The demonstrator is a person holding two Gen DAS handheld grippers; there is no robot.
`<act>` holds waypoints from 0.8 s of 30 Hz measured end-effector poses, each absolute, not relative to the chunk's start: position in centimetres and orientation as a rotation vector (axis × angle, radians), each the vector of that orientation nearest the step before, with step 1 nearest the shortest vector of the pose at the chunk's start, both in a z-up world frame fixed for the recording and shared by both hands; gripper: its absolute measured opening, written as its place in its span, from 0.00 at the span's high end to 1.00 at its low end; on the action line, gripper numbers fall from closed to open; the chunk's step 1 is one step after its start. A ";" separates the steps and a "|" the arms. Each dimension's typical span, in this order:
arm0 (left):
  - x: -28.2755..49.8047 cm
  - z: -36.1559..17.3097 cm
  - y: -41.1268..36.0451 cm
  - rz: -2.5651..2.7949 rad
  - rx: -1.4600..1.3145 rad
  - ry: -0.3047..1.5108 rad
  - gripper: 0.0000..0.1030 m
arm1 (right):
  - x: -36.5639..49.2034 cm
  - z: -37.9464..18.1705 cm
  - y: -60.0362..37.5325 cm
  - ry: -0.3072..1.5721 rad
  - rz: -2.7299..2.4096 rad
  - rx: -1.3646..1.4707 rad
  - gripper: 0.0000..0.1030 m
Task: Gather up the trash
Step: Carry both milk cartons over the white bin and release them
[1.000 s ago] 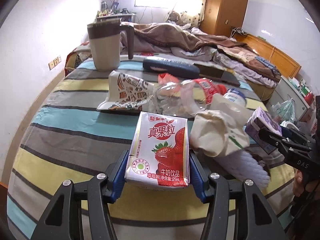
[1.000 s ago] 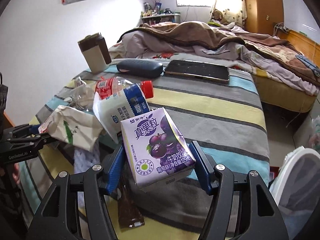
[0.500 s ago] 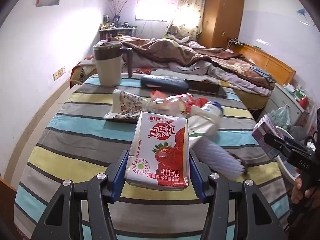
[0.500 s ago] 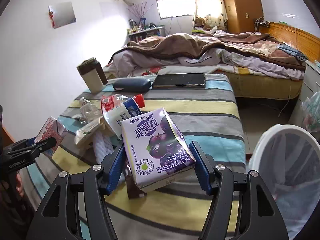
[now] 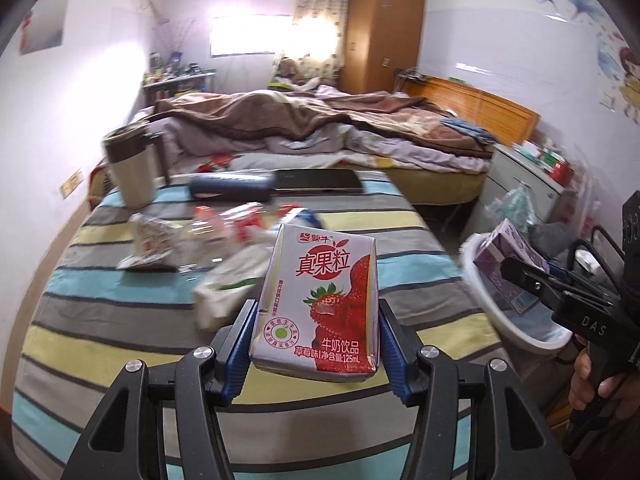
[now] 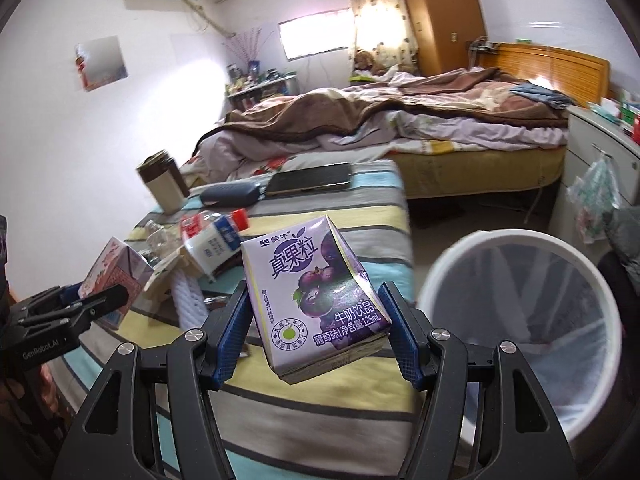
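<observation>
My left gripper (image 5: 314, 344) is shut on a strawberry milk carton (image 5: 320, 300), held above the striped table (image 5: 100, 320). My right gripper (image 6: 316, 332) is shut on a purple grape milk carton (image 6: 312, 300), tilted, just left of the white bin (image 6: 516, 240). In the left wrist view the right gripper (image 5: 520, 276) holds the purple carton (image 5: 500, 252) over the bin's rim (image 5: 520, 334). In the right wrist view the left gripper (image 6: 92, 304) with the strawberry carton (image 6: 116, 276) shows at the left. More trash lies on the table: a milk bottle (image 6: 212, 242), a crushed clear bottle (image 5: 224, 224), wrappers (image 5: 148, 244).
A beige mug (image 5: 132, 172), a dark case (image 5: 230, 188) and a tablet (image 5: 320, 180) stand at the table's far end. A bed with blankets (image 5: 320, 128) lies beyond. A white cabinet (image 6: 600, 152) with a hanging plastic bag (image 6: 596, 200) is right of the bin.
Both grippers have pulled back and risen from the trash pile with their cartons, swinging right. The white bin has come into view, close beside the right gripper.
</observation>
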State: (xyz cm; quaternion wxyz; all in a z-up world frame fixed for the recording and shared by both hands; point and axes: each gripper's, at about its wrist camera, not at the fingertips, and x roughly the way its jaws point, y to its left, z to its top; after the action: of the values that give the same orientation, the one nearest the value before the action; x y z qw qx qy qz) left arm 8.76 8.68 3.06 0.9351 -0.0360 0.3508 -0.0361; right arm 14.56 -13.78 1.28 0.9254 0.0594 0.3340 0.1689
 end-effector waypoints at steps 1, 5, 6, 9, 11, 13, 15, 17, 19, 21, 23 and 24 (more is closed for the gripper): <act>8.9 3.2 7.8 -0.090 -0.067 0.713 0.45 | 14.5 1.4 -14.3 0.681 0.332 0.124 0.37; 9.3 3.3 4.3 -0.154 -0.044 0.707 0.45 | 13.9 1.7 -16.7 0.662 0.265 0.128 0.37; 9.6 3.4 3.4 -0.169 -0.035 0.708 0.45 | 13.8 1.8 -17.2 0.658 0.248 0.126 0.37; 10.2 3.5 0.4 -0.221 -0.006 0.707 0.45 | 13.5 1.9 -18.8 0.656 0.201 0.134 0.37; 10.5 3.5 -1.5 -0.260 0.008 0.705 0.45 | 13.2 1.9 -20.0 0.650 0.173 0.139 0.37; 10.9 3.4 -3.6 -0.300 0.023 0.707 0.45 | 13.0 1.9 -20.9 0.650 0.142 0.145 0.37; 11.4 3.4 -5.3 -0.331 0.038 0.708 0.45 | 12.9 1.7 -22.0 0.654 0.116 0.151 0.37; 11.7 3.2 -7.0 -0.362 0.047 0.713 0.45 | 12.7 1.5 -22.9 0.659 0.085 0.150 0.37; 12.1 3.0 -8.6 -0.393 0.057 0.721 0.45 | 12.6 1.3 -23.5 0.662 0.059 0.147 0.37; 12.5 2.8 -9.8 -0.412 0.066 0.726 0.45 | 12.7 1.1 -24.0 0.671 0.037 0.151 0.37; 13.0 2.4 -11.0 -0.428 0.078 0.738 0.45 | 12.8 0.7 -24.7 0.684 0.010 0.145 0.37; 13.1 2.2 -11.5 -0.436 0.083 0.742 0.45 | 12.8 0.5 -24.9 0.689 -0.005 0.138 0.37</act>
State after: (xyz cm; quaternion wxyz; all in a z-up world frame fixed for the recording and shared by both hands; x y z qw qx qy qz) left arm 13.15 -11.54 2.21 0.9081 0.0401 0.3594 -0.2112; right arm 12.80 -24.91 0.51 0.9389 0.0677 0.3374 -0.0024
